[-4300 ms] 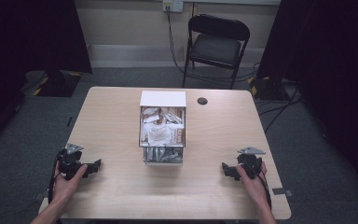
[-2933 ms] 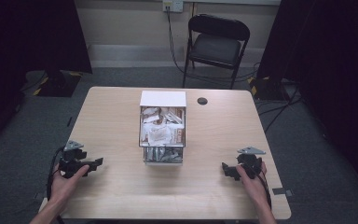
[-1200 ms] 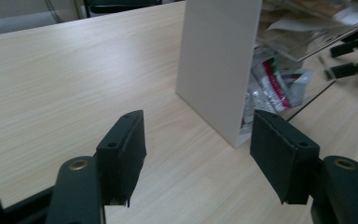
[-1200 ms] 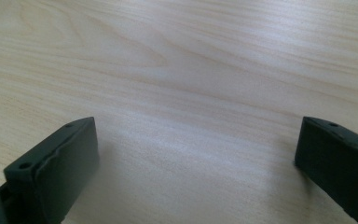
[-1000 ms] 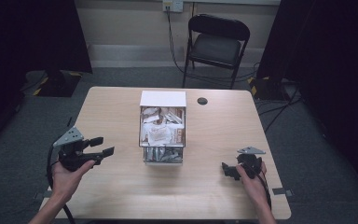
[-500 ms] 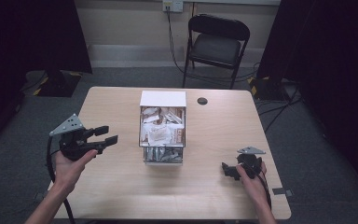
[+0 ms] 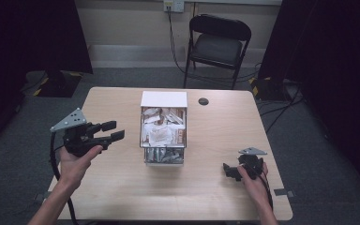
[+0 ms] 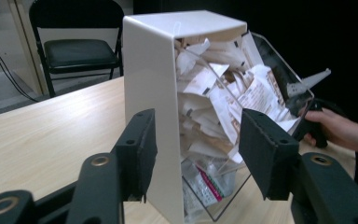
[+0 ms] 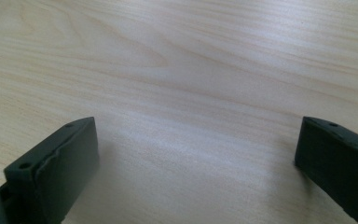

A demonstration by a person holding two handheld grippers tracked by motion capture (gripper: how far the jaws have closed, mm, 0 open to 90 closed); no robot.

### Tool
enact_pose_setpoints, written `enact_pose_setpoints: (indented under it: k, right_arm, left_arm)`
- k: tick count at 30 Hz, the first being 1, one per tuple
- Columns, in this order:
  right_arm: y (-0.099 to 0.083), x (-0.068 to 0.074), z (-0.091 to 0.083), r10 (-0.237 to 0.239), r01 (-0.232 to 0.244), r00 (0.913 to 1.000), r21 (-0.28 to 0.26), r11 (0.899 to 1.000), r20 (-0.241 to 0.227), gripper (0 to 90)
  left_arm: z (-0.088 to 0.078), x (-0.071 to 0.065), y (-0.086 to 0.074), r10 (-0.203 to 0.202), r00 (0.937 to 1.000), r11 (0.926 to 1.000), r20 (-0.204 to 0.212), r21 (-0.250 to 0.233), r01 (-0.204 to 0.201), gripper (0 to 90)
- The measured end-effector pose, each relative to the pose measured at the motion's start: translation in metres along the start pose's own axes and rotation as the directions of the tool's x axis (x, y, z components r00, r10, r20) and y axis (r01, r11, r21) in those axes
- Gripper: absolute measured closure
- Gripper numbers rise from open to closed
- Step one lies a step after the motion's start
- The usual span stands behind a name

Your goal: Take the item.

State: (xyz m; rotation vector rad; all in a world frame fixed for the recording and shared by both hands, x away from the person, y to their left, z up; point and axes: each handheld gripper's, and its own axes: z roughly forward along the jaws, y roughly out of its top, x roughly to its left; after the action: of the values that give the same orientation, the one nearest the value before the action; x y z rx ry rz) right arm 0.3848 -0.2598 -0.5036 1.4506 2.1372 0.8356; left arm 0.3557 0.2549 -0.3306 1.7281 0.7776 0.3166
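Note:
A box [image 7: 164,126] with a white top and clear walls stands at the table's middle, stuffed with white paper packets [image 8: 223,102]. My left gripper [image 7: 113,131] is held up off the table to the box's left, pointing at it and a short way from it. In the left gripper view the box [image 8: 151,70] stands just beyond the left gripper [image 8: 198,140]. Its jaws are open and have just been closing, with nothing between them. My right gripper [image 7: 231,171] rests on the table near the front right, open over bare wood [image 9: 196,154].
The wooden table [image 7: 225,126] has a small black round disc [image 7: 203,101] behind the box. A black folding chair [image 7: 218,42] stands beyond the far edge. In the left gripper view the other hand [image 8: 335,128] is visible past the box.
The left gripper has risen from the table and moved toward the box, and its jaws stand narrower. The right gripper and the box have not moved.

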Motion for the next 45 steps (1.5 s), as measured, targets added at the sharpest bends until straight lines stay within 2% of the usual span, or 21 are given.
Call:
enact_pose_setpoints:
  k: [3, 4, 9, 12, 14, 19, 23, 27, 32, 35, 36, 42, 45]
  right_arm:
    - [0.000, 0.000, 0.000, 0.000, 0.000, 1.0000, 0.000, 1.000, 0.000, 0.0]
    - [0.000, 0.000, 0.000, 0.000, 0.000, 1.0000, 0.000, 1.000, 0.000, 0.0]
    - [0.000, 0.000, 0.000, 0.001, -0.001, 1.0000, 0.000, 1.000, 0.000, 0.0]
    - [0.000, 0.000, 0.000, 0.000, 0.000, 1.0000, 0.000, 1.000, 0.000, 0.0]
    - [0.000, 0.000, 0.000, 0.000, 0.000, 1.0000, 0.000, 1.000, 0.000, 0.0]
    - [0.000, 0.000, 0.000, 0.000, 0.000, 1.0000, 0.000, 1.000, 0.000, 0.0]
    - [0.000, 0.000, 0.000, 0.000, 0.000, 1.0000, 0.000, 1.000, 0.000, 0.0]
    - [0.000, 0.000, 0.000, 0.000, 0.000, 1.0000, 0.000, 1.000, 0.000, 0.0]
    - [0.000, 0.000, 0.000, 0.000, 0.000, 1.0000, 0.000, 1.000, 0.000, 0.0]
    - [0.000, 0.000, 0.000, 0.000, 0.000, 1.0000, 0.000, 1.000, 0.000, 0.0]
    - [0.000, 0.000, 0.000, 0.000, 0.000, 1.0000, 0.000, 1.000, 0.000, 0.0]
    - [0.000, 0.000, 0.000, 0.003, -0.003, 1.0000, -0.001, 1.000, 0.003, 0.0]
    - [0.000, 0.000, 0.000, 0.003, -0.003, 1.0000, -0.001, 1.000, 0.003, 0.0]
  left_arm:
    - [0.001, -0.001, 0.003, 0.008, 0.9999, 1.0000, 0.011, -0.003, -0.008, 51.1]
    - [0.002, -0.005, 0.007, 0.026, 0.9993, 0.9996, 0.027, -0.013, -0.026, 51.8]
    - [0.009, -0.012, 0.015, 0.036, 0.9957, 0.9989, 0.086, -0.033, -0.033, 51.7]
    - [0.016, -0.016, 0.017, 0.037, 0.9949, 0.9990, 0.093, -0.029, -0.035, 54.5]
    - [0.020, -0.020, 0.018, 0.035, 0.9923, 0.9990, 0.119, -0.031, -0.031, 54.9]
    - [0.032, -0.028, 0.023, 0.047, 0.9876, 0.9986, 0.150, -0.032, -0.043, 57.5]
    - [0.048, -0.031, 0.025, 0.052, 0.9810, 0.9987, 0.187, -0.012, -0.050, 60.4]
    - [0.063, -0.034, 0.024, 0.050, 0.9787, 0.9985, 0.199, 0.012, -0.054, 67.6]
    - [0.076, -0.035, 0.023, 0.037, 0.9767, 0.9982, 0.211, 0.038, -0.046, 66.2]
    - [0.079, -0.035, 0.023, 0.041, 0.9794, 0.9974, 0.198, 0.050, -0.052, 64.0]
    - [0.082, -0.034, 0.023, 0.026, 0.9760, 0.9979, 0.216, 0.053, -0.038, 63.9]
    - [0.090, -0.035, 0.023, 0.045, 0.9793, 0.9938, 0.197, 0.091, -0.064, 61.5]
    - [0.092, -0.035, 0.023, 0.044, 0.9772, 0.9936, 0.208, 0.093, -0.065, 59.3]
